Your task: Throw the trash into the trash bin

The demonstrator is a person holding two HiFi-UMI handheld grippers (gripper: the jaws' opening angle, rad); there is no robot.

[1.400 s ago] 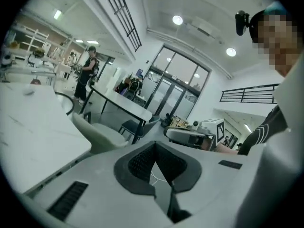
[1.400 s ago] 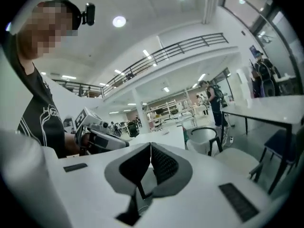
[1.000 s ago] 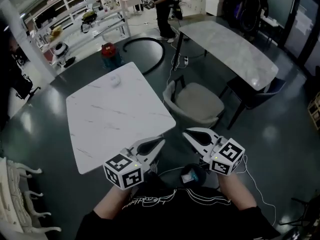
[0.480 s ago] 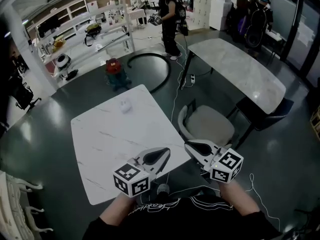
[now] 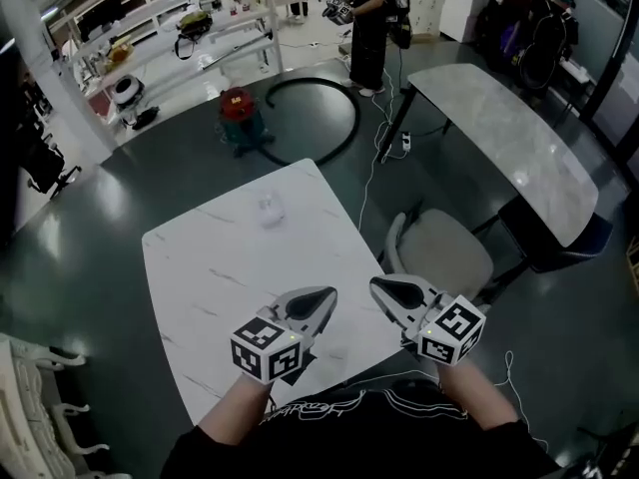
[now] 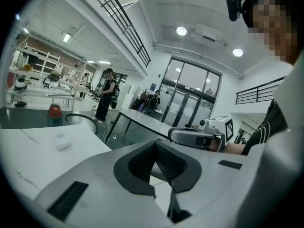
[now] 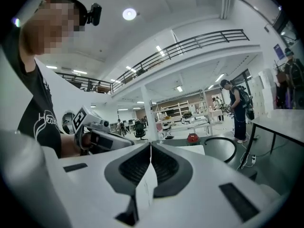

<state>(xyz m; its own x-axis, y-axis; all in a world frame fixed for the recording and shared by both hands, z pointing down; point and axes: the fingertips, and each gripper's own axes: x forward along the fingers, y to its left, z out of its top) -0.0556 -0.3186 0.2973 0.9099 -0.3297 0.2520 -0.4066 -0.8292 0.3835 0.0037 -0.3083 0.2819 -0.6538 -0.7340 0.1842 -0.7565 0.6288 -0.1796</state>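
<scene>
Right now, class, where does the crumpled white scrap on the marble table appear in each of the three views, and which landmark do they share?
Head view: the crumpled white scrap lies towards the far edge of the marble table, above centre.
Left gripper view: the scrap sits low at the left, on the tabletop.
Right gripper view: it cannot be made out here.
Shared landmark: the red canister on the floor, also seen in the left gripper view and the right gripper view.
</scene>
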